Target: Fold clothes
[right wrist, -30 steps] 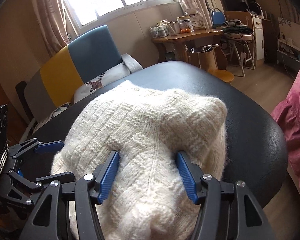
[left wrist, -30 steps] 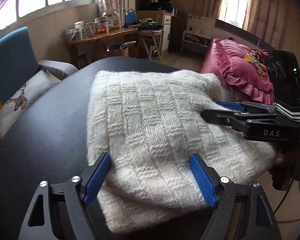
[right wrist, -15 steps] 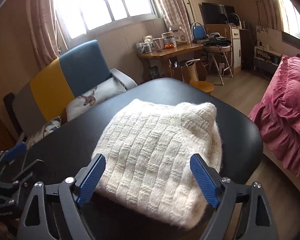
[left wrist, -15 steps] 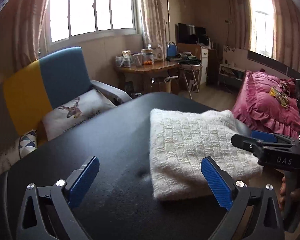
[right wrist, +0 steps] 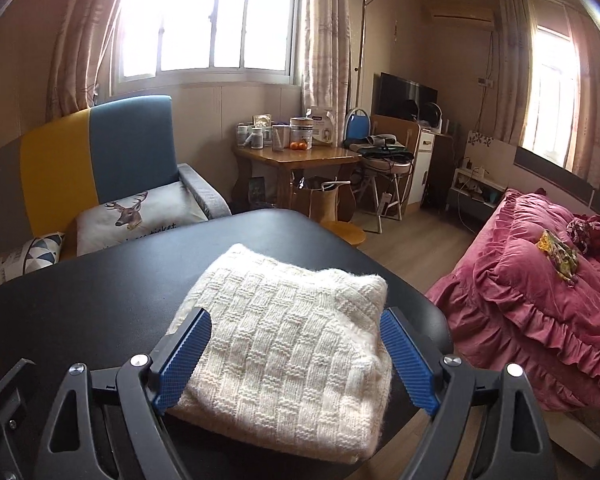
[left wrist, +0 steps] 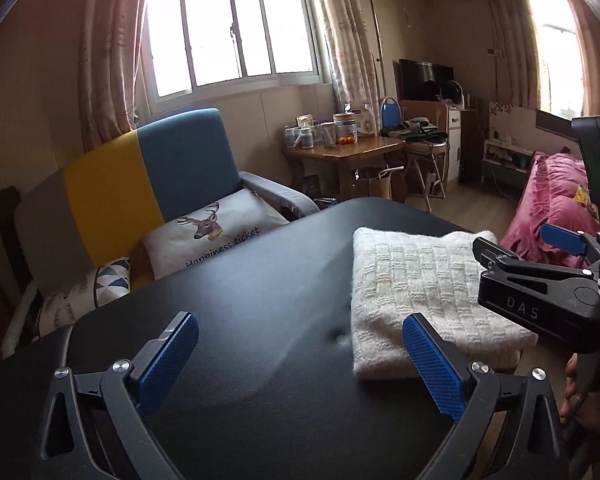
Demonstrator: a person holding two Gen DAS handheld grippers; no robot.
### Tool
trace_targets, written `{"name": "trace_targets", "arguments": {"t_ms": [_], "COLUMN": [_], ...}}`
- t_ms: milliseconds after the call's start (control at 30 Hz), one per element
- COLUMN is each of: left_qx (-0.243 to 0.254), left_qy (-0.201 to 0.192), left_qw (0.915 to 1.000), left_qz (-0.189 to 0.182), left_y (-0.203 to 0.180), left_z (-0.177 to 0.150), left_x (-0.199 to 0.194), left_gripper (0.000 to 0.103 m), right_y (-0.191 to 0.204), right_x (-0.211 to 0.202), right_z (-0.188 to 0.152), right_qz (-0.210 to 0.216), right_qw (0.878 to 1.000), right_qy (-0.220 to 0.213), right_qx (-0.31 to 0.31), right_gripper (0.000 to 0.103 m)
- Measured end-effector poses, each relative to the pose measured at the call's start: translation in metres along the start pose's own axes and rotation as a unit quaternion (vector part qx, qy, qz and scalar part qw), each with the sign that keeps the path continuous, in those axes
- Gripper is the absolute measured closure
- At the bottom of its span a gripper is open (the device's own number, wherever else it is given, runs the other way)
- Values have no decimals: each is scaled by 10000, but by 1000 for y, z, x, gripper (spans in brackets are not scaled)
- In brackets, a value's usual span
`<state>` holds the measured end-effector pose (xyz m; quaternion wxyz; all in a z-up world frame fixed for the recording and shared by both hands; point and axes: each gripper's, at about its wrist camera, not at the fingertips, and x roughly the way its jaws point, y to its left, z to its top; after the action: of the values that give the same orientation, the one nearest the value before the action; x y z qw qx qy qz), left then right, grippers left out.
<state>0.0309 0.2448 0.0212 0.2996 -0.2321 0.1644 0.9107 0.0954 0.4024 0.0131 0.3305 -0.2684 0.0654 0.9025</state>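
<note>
Nearest the lens, the left hand-held gripper (left wrist: pixel 300 364) is hanging with its blue pads spread wide over bare black counter (left wrist: pixel 228 288), gripping nothing. A second ago those same pads were straddling the knit itself; since then they have been pulling back and to the left, so the garment is now sitting off beside the right pad rather than between the two. The right hand-held gripper (right wrist: pixel 296 360) is likewise standing wide open and empty, its pads framing the near corners of the cream knitted sweater (right wrist: pixel 292 340) from above without pinching it, where a second ago they were pressed into the wool.

Judging from that, the pressing-down step is looking finished and both tools are letting go: the sweater is lying as a compact, thick rectangular packet, which suggests the fold is at or near its end.

The packet is resting flat at the right-hand end of the counter, close to the edge facing the pink bed (right wrist: pixel 540 288). In the right wrist view its long axis is running away from the lens, near edge toward the person and far corner pointing toward the sofa (right wrist: pixel 100 160) and the window wall. The rounded, thicker edge is lying on the bed side. Farther back, a wooden table (right wrist: pixel 300 156) is carrying jars and oranges.
</note>
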Motion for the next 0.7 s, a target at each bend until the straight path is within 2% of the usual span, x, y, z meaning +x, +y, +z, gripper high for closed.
{"name": "trace_targets", "arguments": {"t_ms": [100, 200, 400, 533, 700], "left_qx": [16, -196, -318, -493, -419], "left_qy": [35, 109, 19, 113, 119], "left_qw": [10000, 9993, 9975, 9961, 9969], "left_qz": [-10, -302, -623, -717, -658], "left_y": [0, 3, 3, 6, 1], "left_z": [3, 9, 25, 27, 25], "left_x": [-1, -3, -13, -13, -13], "left_gripper": [0, 0, 0, 0, 0], "right_y": [2, 3, 7, 4, 2], "right_x": [5, 10, 8, 9, 12], "right_z": [-2, -3, -6, -9, -13], "right_qz": [227, 433, 526, 574, 598], "right_qw": [9997, 9987, 9981, 9977, 9971], "right_qy": [110, 268, 276, 360, 460], "right_qx": [-63, -59, -138, -82, -58], "right_gripper": [14, 14, 14, 14, 14]}}
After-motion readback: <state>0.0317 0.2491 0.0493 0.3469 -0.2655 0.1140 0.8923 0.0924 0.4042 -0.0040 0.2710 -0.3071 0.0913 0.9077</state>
